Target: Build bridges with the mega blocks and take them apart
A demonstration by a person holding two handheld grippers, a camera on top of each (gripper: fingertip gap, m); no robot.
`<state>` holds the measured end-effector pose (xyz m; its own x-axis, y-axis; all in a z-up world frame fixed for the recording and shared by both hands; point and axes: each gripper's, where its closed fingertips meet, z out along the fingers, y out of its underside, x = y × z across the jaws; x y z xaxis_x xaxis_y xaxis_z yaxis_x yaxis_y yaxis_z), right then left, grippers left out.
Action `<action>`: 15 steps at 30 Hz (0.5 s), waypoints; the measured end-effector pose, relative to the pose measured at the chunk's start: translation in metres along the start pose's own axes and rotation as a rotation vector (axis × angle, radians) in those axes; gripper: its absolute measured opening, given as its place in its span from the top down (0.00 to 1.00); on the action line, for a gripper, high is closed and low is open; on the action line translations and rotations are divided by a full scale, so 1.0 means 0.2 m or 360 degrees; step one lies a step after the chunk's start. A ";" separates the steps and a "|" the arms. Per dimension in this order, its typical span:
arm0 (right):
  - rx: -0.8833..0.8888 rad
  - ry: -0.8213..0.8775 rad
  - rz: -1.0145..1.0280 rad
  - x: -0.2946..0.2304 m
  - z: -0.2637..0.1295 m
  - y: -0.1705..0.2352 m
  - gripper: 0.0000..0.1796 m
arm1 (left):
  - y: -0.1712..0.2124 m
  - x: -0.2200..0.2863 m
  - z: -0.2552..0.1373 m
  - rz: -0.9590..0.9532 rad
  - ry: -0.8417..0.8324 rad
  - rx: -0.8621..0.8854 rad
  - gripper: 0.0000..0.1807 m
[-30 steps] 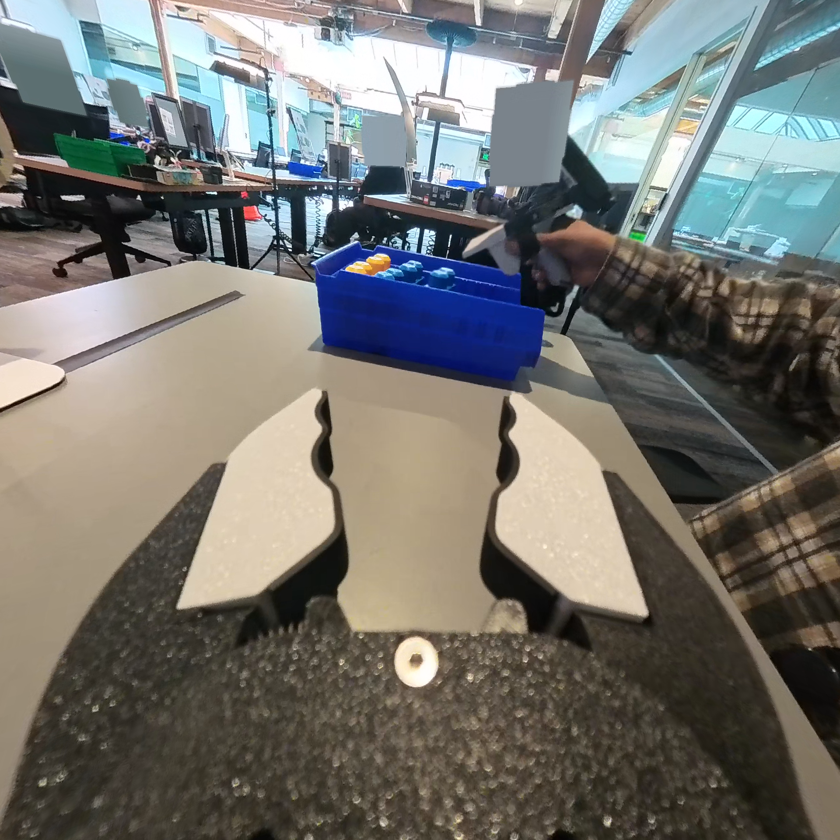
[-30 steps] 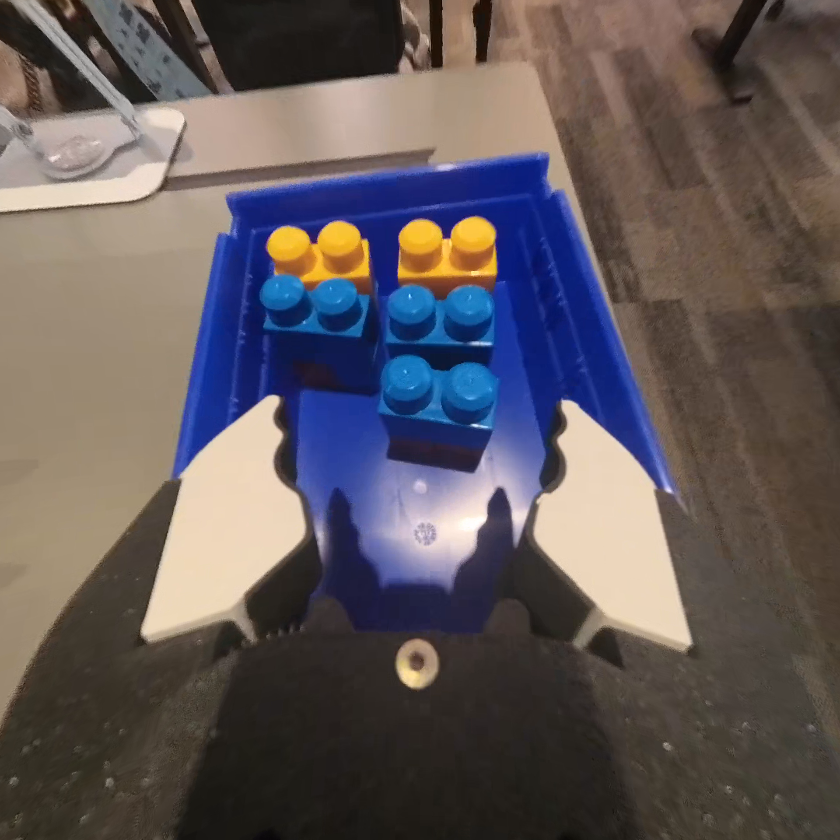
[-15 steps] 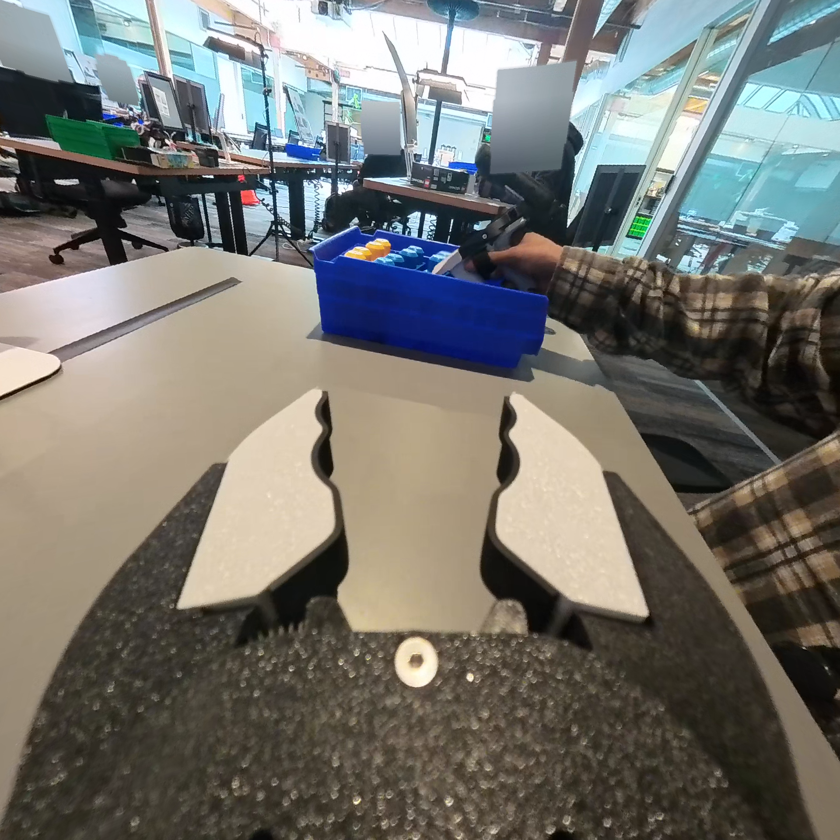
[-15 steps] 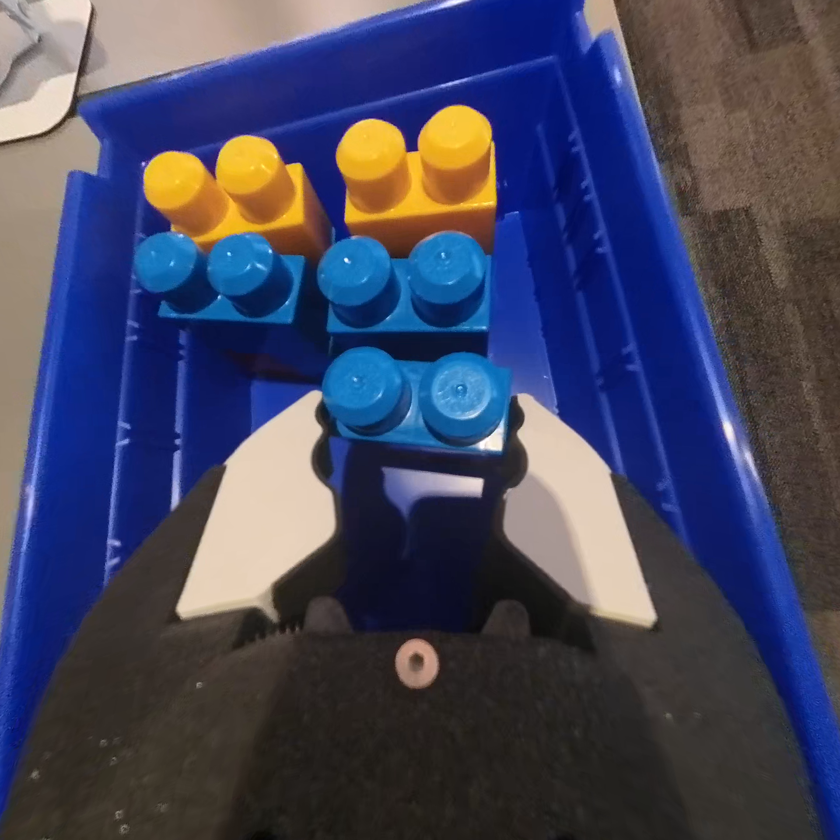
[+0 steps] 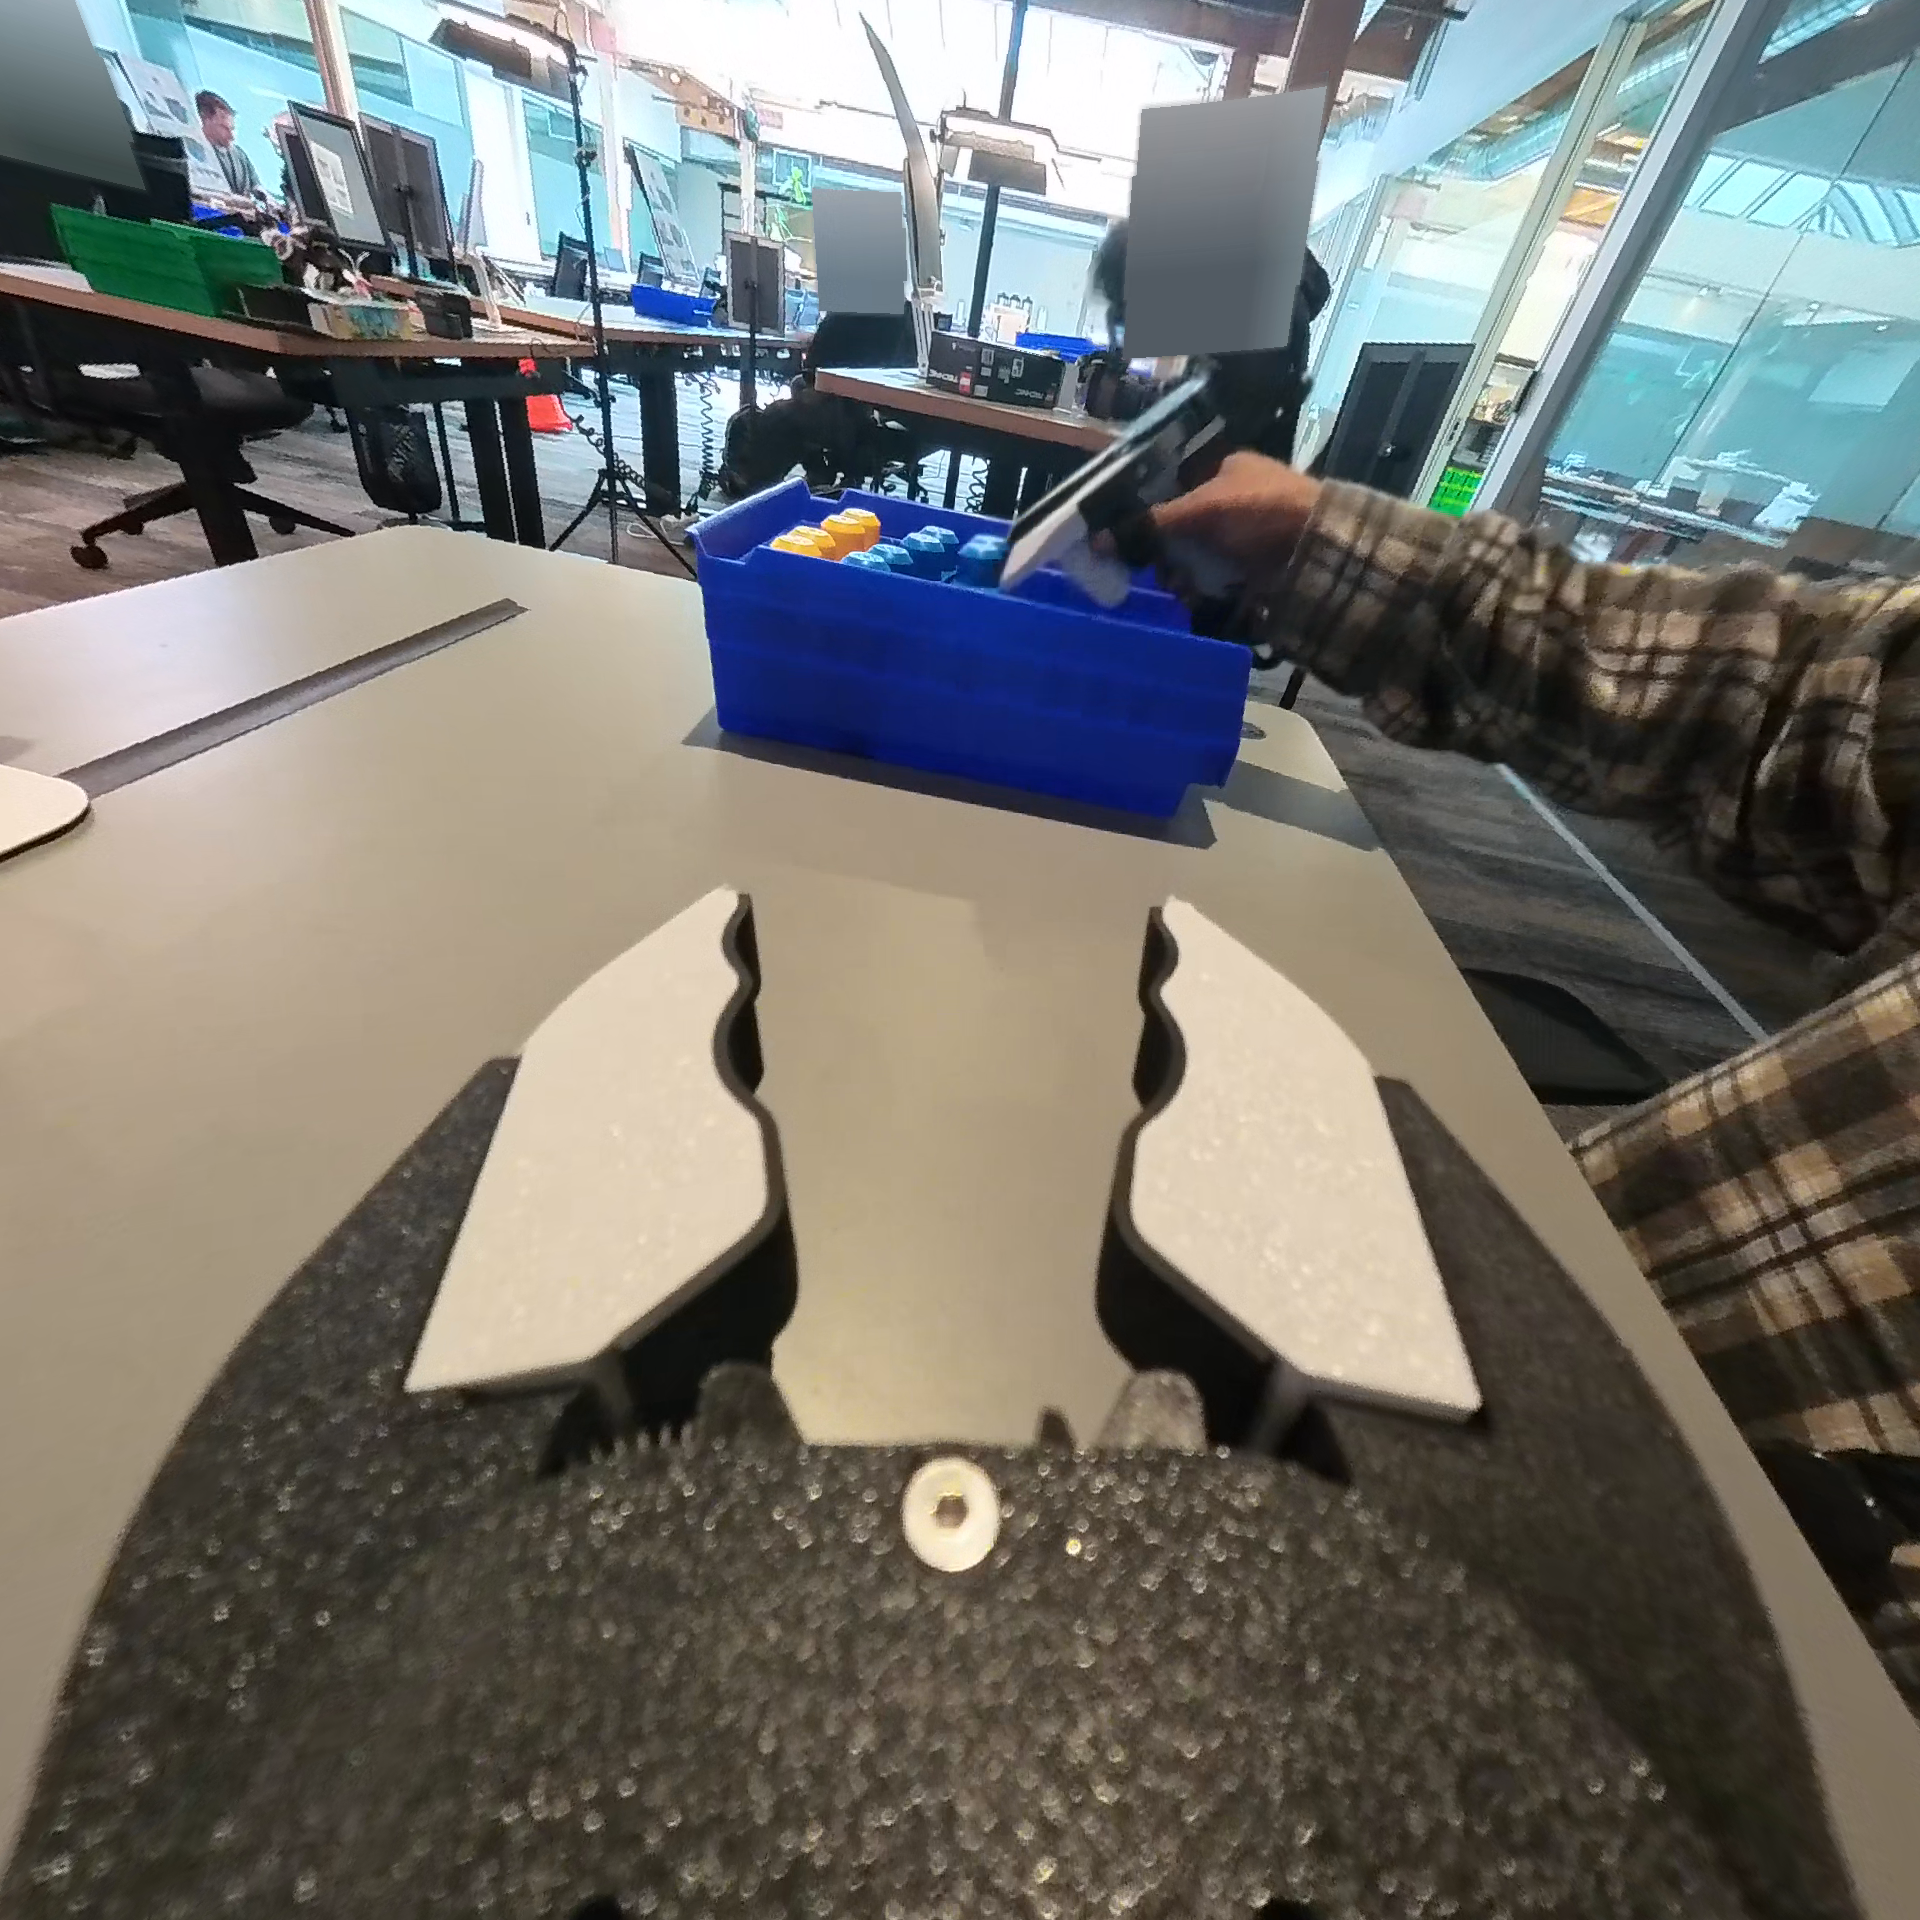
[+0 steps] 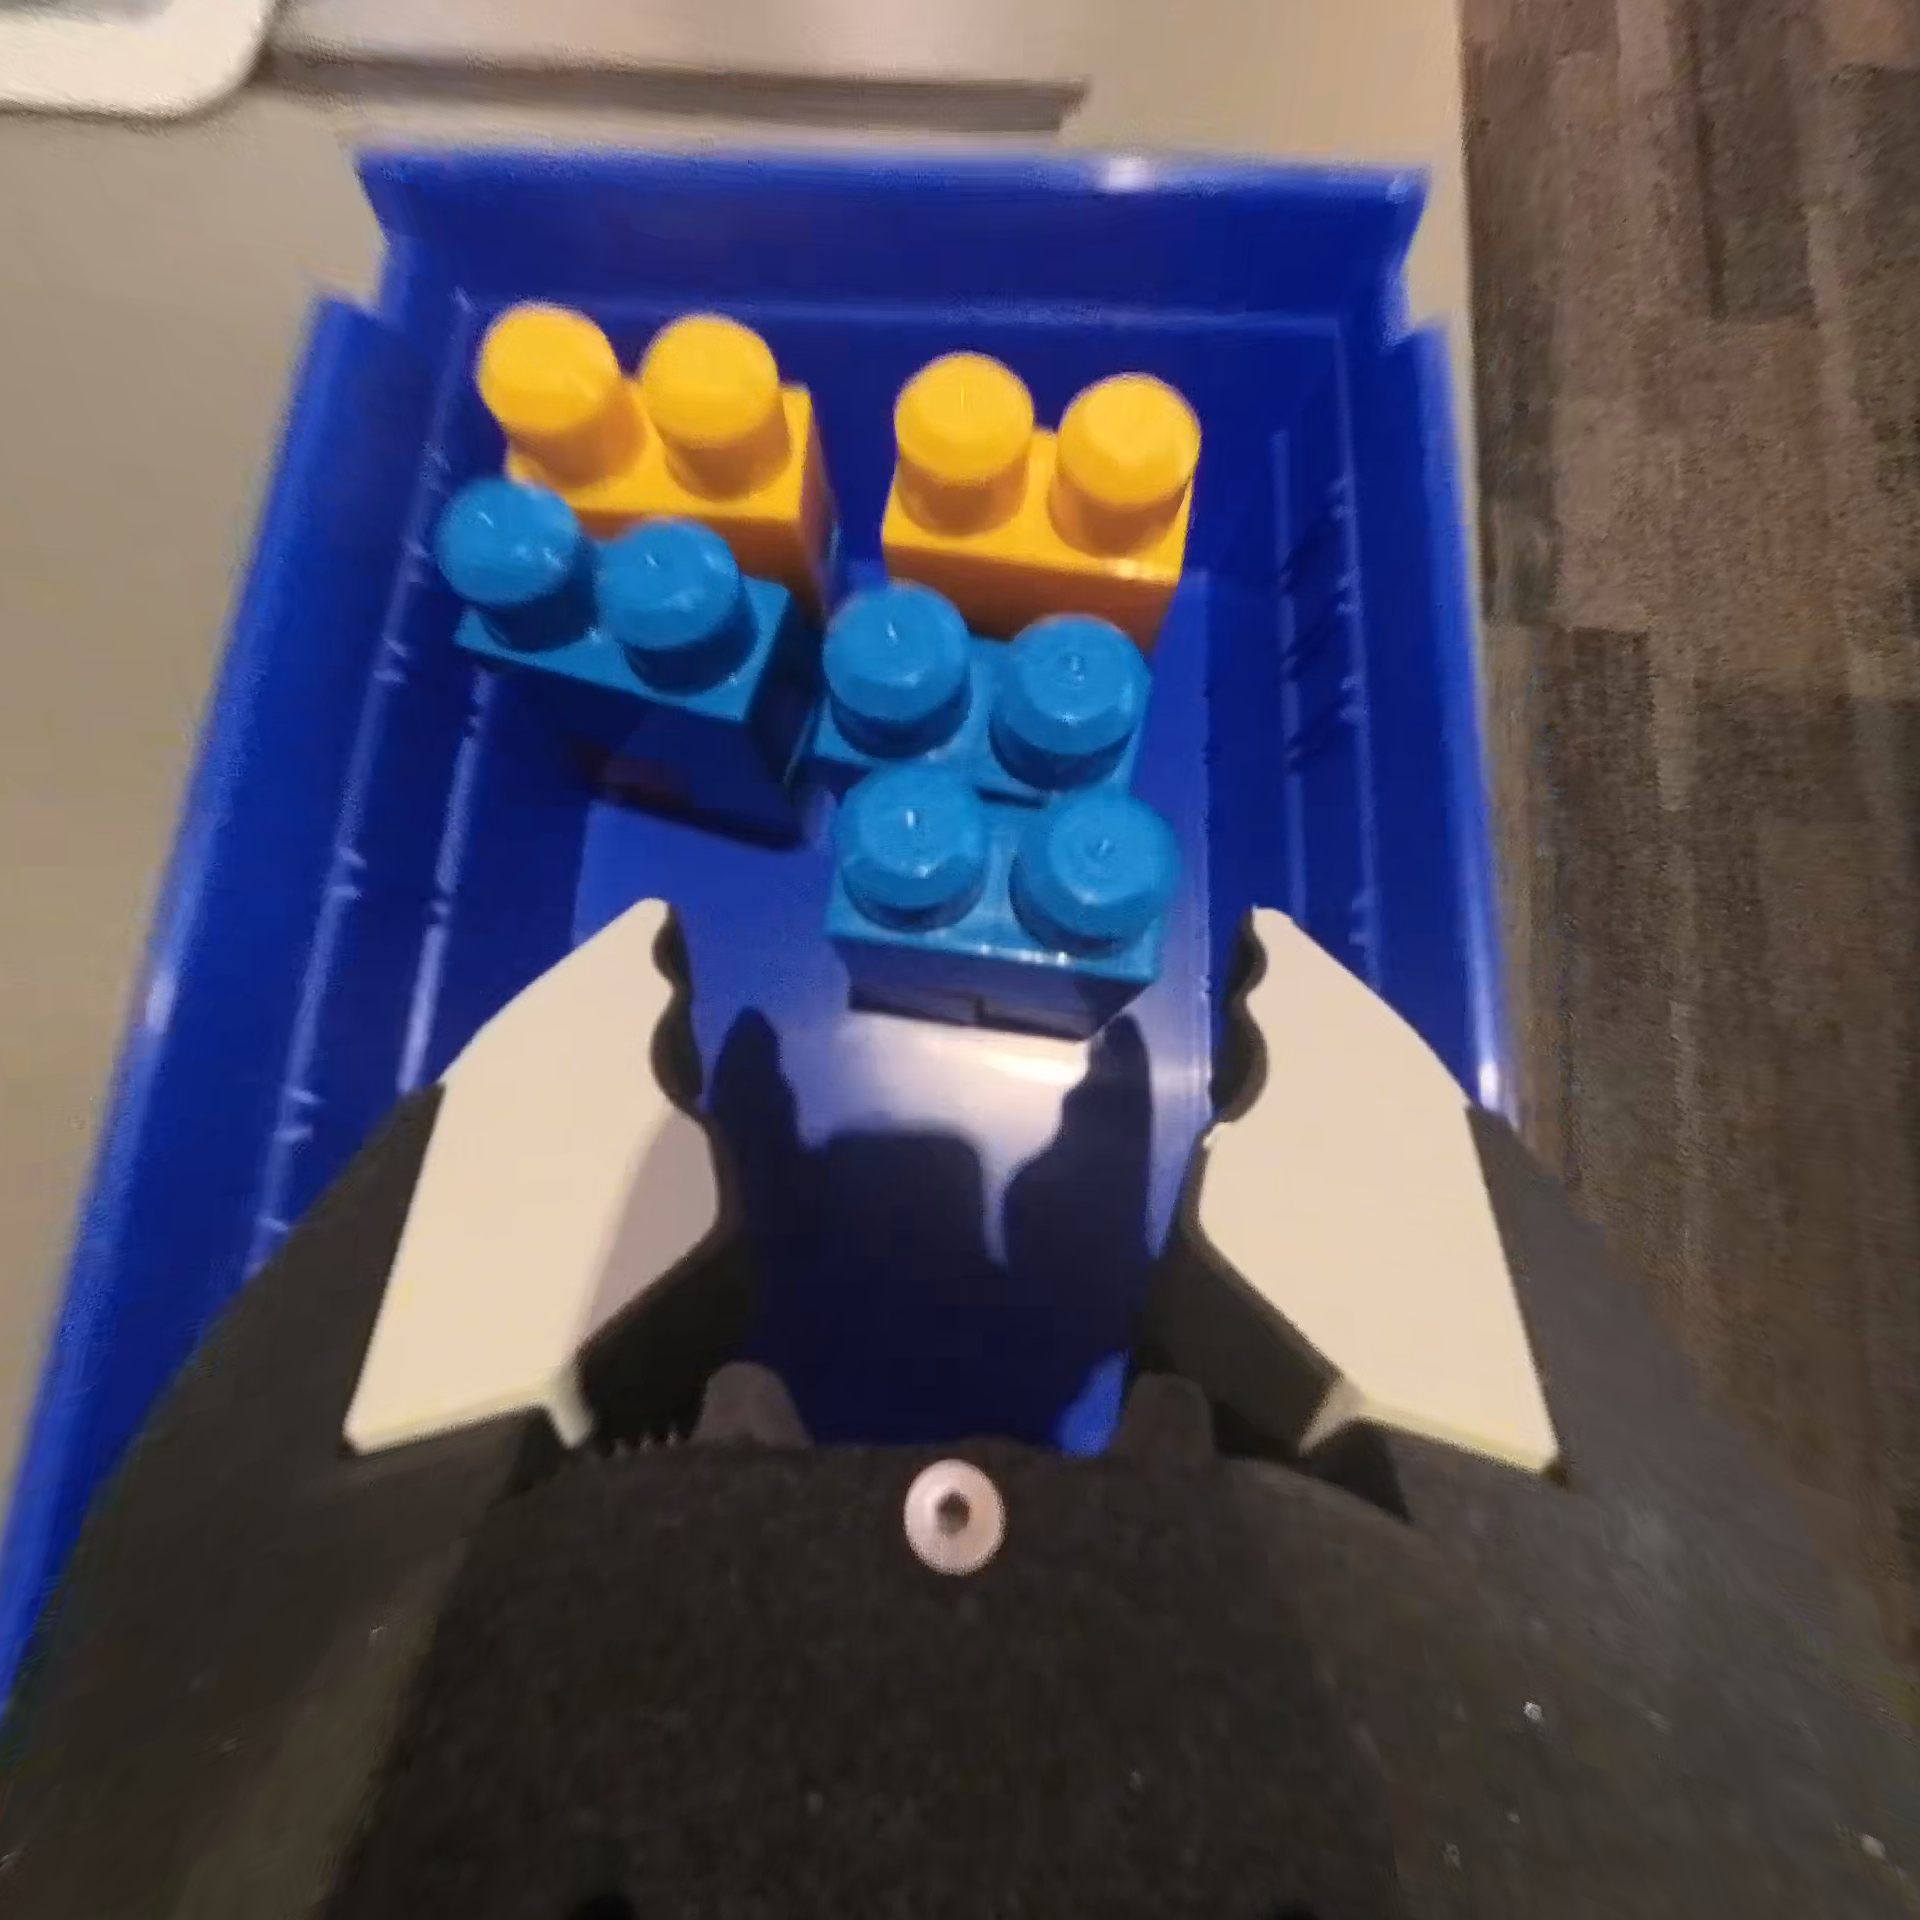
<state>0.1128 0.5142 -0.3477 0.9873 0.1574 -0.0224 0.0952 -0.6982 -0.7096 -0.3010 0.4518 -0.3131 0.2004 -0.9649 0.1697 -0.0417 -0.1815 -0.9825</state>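
A blue bin (image 6: 260,831) on the grey table (image 5: 416,831) holds two yellow blocks (image 6: 665,447) (image 6: 1039,488) at its far end and three blue blocks in front of them. The nearest blue block (image 6: 997,914) stands on the bin floor. My right gripper (image 6: 956,920) hovers over the bin, open and empty. Its fingertips (image 6: 623,956) stand wide of the nearest blue block without touching it. It also shows in the left wrist view (image 5: 1070,540), held over the bin (image 5: 966,686). My left gripper (image 5: 948,904) is open and empty, low over bare table short of the bin.
A white pad (image 5: 31,821) lies at the table's left, beside a dark slot (image 5: 291,675). The table's right edge drops to wood-look floor (image 6: 1714,520). A person's plaid sleeve (image 5: 1558,675) reaches in from the right. Desks and chairs stand behind. My hands' fingertips stand some 45 centimeters from each other.
Half a second ago my right gripper's fingers closed in around the nearest blue block. Now they have opened wider and pulled back, and the block stays in the bin. My left gripper has hardly moved.
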 end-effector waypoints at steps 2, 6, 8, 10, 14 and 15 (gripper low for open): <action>0.0082 0.0017 0.0031 0.01 -0.06 -0.10 0.47 | 0.00 0.00 0.00 -0.0004 0.0001 -0.0004 0.61; 0.0014 0.0034 0.0103 0.04 -0.03 -0.22 0.48 | 0.01 0.00 0.01 -0.0006 0.0003 -0.0022 0.61; -0.0078 0.0045 0.0115 0.05 0.04 -0.21 0.47 | 0.01 0.00 0.01 -0.0003 0.0002 -0.0027 0.61; -0.0166 0.0039 0.0126 0.04 0.09 -0.19 0.46 | 0.01 0.00 0.01 -0.0002 0.0000 -0.0028 0.61; -0.0277 0.0054 0.0136 0.06 0.17 -0.15 0.47 | 0.03 -0.01 0.01 -0.0020 0.0006 -0.0039 0.61; -0.0298 0.0040 0.0134 0.05 0.18 -0.14 0.49 | 0.03 -0.01 0.01 -0.0022 0.0007 -0.0043 0.61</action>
<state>0.1160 0.5598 -0.3534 0.9954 0.0771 -0.0569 0.0318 -0.8263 -0.5624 -0.3005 0.4529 -0.3192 0.1970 -0.9631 0.1835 -0.0652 -0.1997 -0.9777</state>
